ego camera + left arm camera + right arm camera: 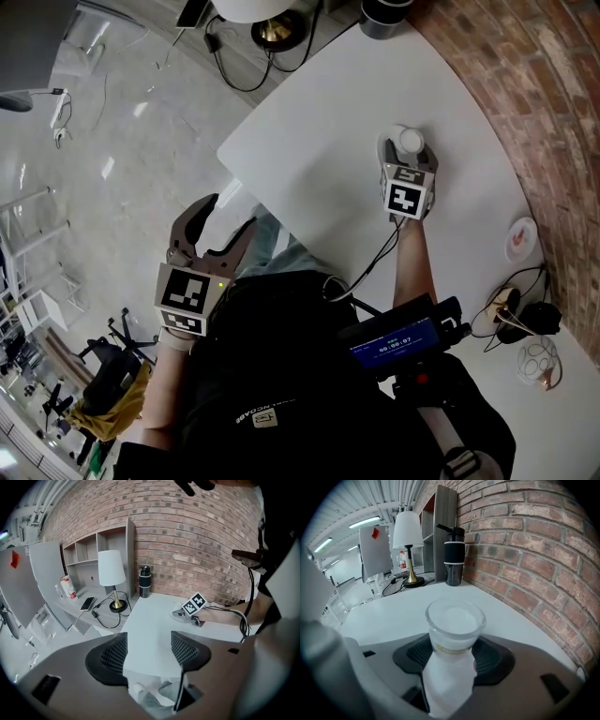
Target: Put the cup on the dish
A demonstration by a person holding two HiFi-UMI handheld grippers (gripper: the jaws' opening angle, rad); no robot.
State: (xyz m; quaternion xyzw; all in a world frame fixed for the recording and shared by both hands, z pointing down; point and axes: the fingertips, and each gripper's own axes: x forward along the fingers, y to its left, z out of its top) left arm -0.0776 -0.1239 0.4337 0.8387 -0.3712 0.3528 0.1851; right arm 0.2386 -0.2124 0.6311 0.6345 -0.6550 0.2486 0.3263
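Note:
A clear glass cup [454, 620] sits between the pads of my right gripper [453, 651], which is shut on it, rim pointing away from the camera. In the head view the cup [410, 141] and right gripper [409, 150] hang low over the far part of the white table [319, 141]. A small white dish [521, 236] lies by the brick wall, to the right of the gripper and apart from it. My left gripper [228, 217] is off the table's near edge, open and empty [149, 651]. From the left gripper view the right gripper [194, 606] shows close to the tabletop.
A lamp [111, 569] and a black flask [453, 555] stand at the table's far end. Cables and black gear [520, 314] and a white wire ball [539, 361] lie at the right near the wall. The table edge [253, 178] runs beside my left gripper.

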